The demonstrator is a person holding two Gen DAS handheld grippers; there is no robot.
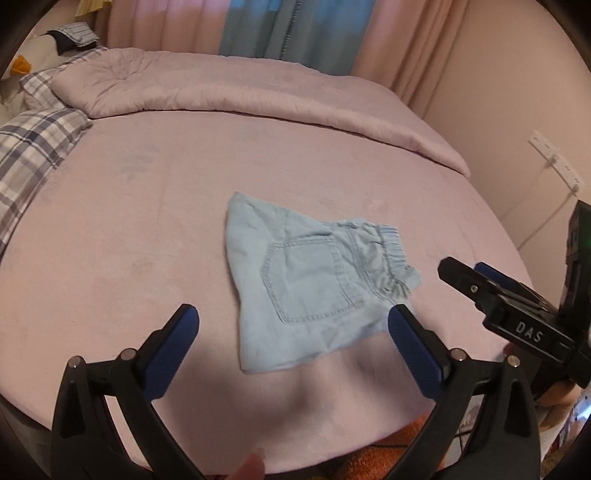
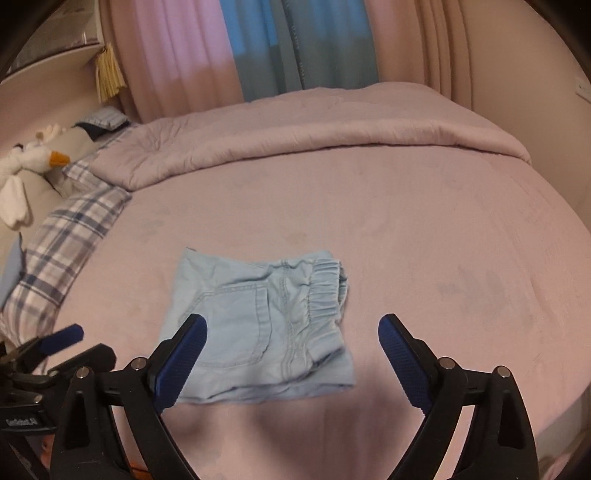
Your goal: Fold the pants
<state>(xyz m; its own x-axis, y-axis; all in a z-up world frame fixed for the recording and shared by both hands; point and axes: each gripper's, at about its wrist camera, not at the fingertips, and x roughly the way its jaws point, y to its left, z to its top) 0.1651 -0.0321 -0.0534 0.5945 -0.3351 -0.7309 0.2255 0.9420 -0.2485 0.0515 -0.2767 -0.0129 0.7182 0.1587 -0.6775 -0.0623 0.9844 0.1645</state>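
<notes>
One pink bed [image 2: 406, 229] — curtains [image 2: 177, 55] behind

— How was the light?

— Dim and pinkish from where I sat. It came through the curtains [image 1: 295, 29] at the back, brightest at the blue middle panel. A soft shadow lay on the bed [image 2: 406, 221] near its front edge.

— And sharpness?

— Soft throughout. The pants [image 1: 310, 288] looked slightly smeared in the left view. My fisheyes bowed the bed and blackened the corners. I saw no glare.
</notes>
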